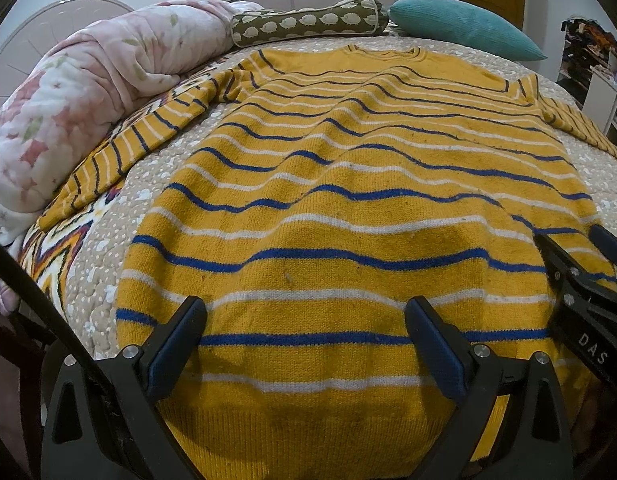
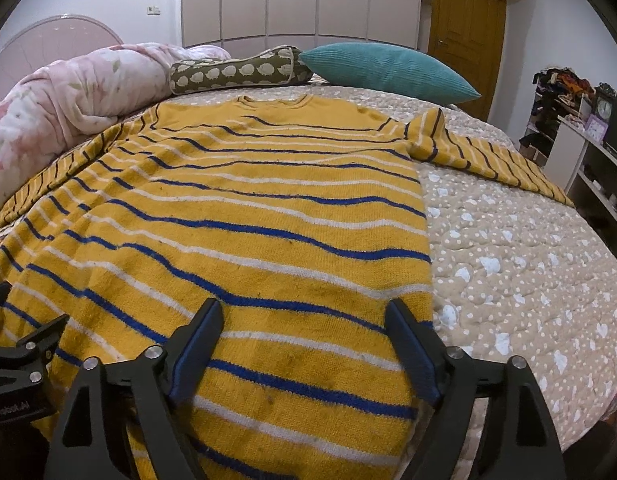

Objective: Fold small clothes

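A yellow sweater [image 1: 348, 184] with blue and white stripes lies spread flat on the bed, collar far away, both sleeves stretched out to the sides. It also shows in the right wrist view [image 2: 248, 208]. My left gripper [image 1: 306, 312] is open and empty, hovering over the hem near its left side. My right gripper [image 2: 304, 316] is open and empty over the hem near its right edge. The right gripper also shows at the right edge of the left wrist view [image 1: 572, 240]. The left gripper's body shows at the left edge of the right wrist view [image 2: 20, 344].
The bed has a beige dotted quilt [image 2: 508, 248]. A pink floral duvet [image 1: 68, 100] is bunched at the left. A green bolster [image 1: 308, 24] and a teal pillow [image 1: 464, 26] lie at the far end. Shelves [image 2: 588, 152] stand at the right.
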Motion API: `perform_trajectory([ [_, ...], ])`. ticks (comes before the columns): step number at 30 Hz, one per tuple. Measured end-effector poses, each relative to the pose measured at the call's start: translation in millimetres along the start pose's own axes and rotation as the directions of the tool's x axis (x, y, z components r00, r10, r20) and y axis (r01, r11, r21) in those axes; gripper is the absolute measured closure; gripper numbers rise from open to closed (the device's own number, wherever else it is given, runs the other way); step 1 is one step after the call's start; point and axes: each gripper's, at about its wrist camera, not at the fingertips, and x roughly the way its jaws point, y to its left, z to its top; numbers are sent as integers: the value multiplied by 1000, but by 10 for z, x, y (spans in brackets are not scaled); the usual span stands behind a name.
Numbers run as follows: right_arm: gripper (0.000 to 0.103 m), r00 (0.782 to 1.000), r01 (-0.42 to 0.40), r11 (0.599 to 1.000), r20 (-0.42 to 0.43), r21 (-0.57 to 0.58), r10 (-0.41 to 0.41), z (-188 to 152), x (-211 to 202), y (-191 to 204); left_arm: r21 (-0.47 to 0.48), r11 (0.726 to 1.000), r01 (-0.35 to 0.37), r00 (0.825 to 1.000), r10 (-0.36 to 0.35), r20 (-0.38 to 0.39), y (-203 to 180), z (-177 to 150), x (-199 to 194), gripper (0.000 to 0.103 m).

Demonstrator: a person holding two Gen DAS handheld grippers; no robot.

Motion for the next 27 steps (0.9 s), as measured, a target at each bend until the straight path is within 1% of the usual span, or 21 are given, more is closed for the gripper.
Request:
perform_trajectory([
  [2, 3, 1000, 26, 1000, -17, 5, -26, -6, 21, -10, -1, 1000, -5, 1000, 5, 0, -9, -3, 7, 3],
  [4, 1, 999, 3, 1000, -32, 25, -3, -9, 45, -59, -3, 1000, -8, 1000, 8, -1, -17, -9, 8, 3],
  [6, 1, 999, -19, 999, -47, 43, 21, 3, 73, -103, -6, 1000, -12, 1000, 12, -2, -19, -13, 11, 3],
  [7, 1, 999, -18, 999, -48, 38, 20, 3, 71, -99, -8, 1000, -14, 1000, 14, -3, -19, -12, 14, 3],
  [9, 1, 999, -18, 999, -34, 37, 19, -12, 58, -94, -13, 1000, -18, 1000, 18, -6, -23, -15, 15, 3],
  [12, 1, 999, -39, 998, -2, 50, 40, -53, 25, -123, -17, 1000, -24, 1000, 24, -10, -36, -18, 14, 3],
  [14, 1, 998, -57, 997, -3, 54, 57, -60, 7, -138, -19, 999, -28, 1000, 28, -11, -43, -23, 7, 3],
  [17, 1, 994, -91, 996, -56, 21, 92, -16, 13, -149, -20, 999, -34, 999, 34, -12, -52, -25, 7, 3],
  [20, 1, 989, -125, 992, -81, 10, 125, -8, -10, -189, -19, 999, -34, 999, 33, -12, -50, -27, 5, 3],
  [23, 2, 984, -157, 987, -78, 27, 159, 19, -84, -321, -18, 1000, -19, 1000, 19, -17, -48, -31, 2, 3],
  [25, 2, 987, -135, 988, -75, 73, 140, 77, -118, -533, -14, 1000, -6, 1000, 6, -25, -28, -27, -5, 3],
  [27, 3, 990, -101, 985, -87, 139, 114, 147, -65, -851, -7, 999, 33, 999, -33, -37, -3, -18, -53, 3],
])
